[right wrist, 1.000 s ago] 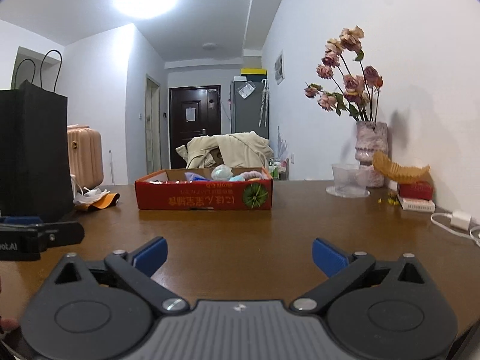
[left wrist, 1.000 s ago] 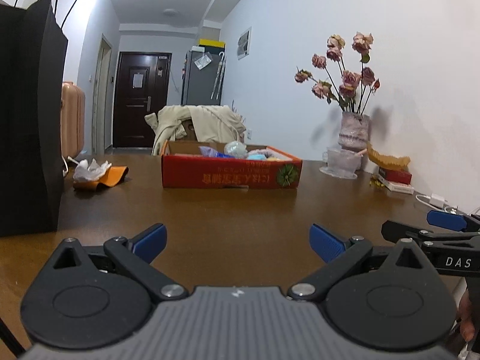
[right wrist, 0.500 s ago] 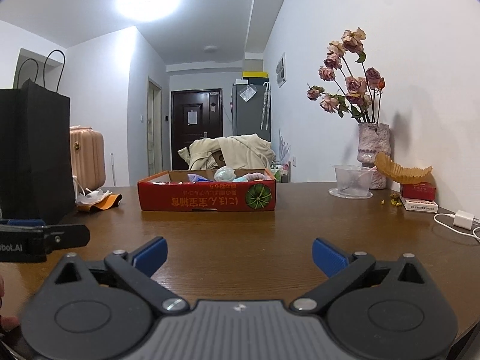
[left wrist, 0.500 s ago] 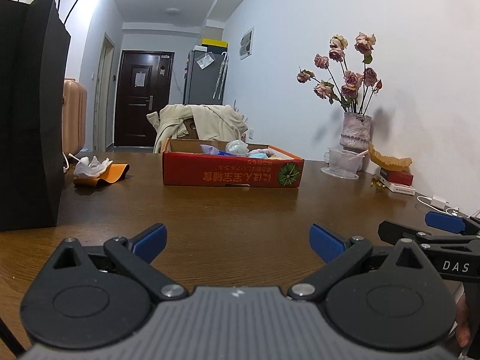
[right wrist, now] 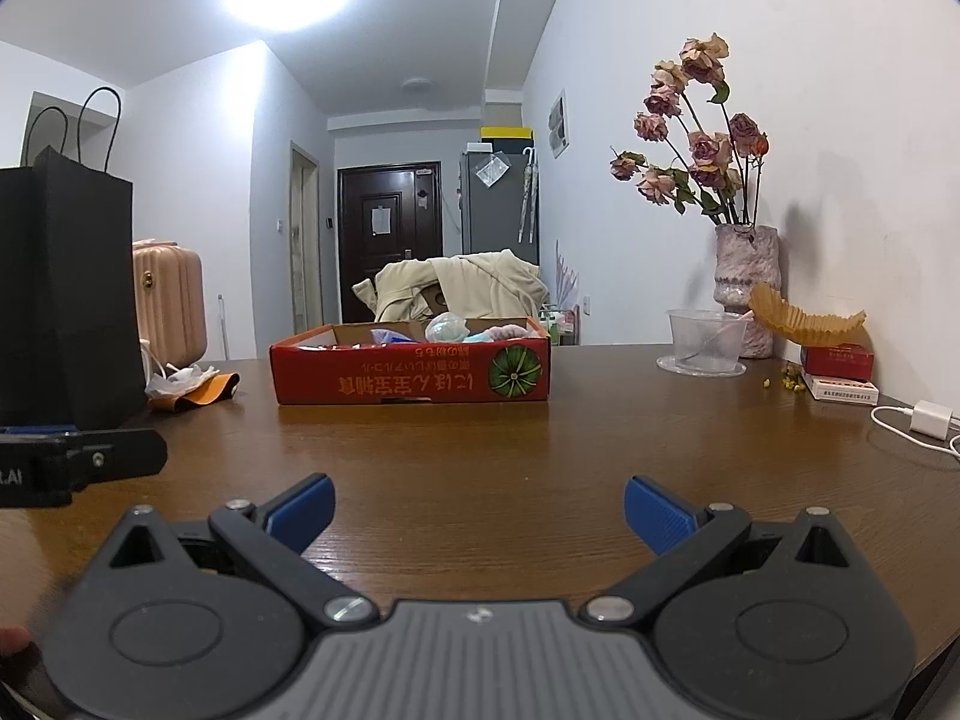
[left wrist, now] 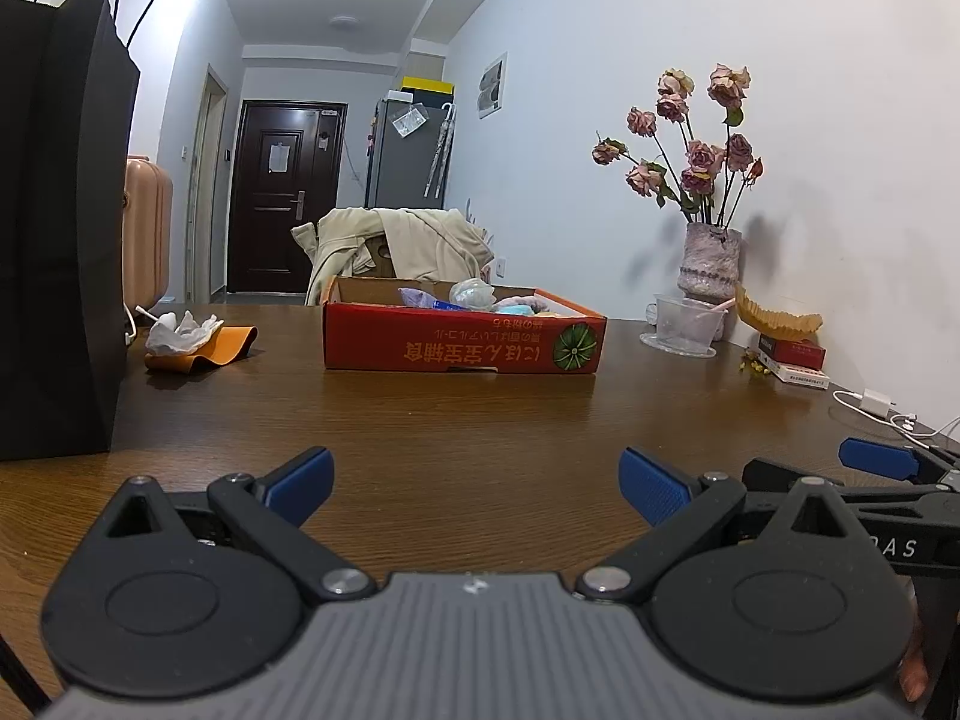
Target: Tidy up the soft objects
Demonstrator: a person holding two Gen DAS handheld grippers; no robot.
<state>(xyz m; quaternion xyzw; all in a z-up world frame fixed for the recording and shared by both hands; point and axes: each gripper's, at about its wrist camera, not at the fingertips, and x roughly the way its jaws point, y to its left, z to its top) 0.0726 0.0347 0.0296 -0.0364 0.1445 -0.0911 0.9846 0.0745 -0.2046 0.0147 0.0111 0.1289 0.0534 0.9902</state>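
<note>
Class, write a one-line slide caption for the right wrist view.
Open right gripper faces a red box of soft things across a wooden table.

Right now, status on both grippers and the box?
Left gripper open, empty. Right gripper open, empty, alongside. Red box of soft items ahead, mid-table, untouched. Bare table between; black bag stands left.

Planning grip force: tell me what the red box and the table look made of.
Red box: looks like printed cardboard, matte, with brown raw inner walls and folded edges. Table: appears to be dark wood or wood veneer, semi-gloss, with visible grain and soft reflections.
</note>
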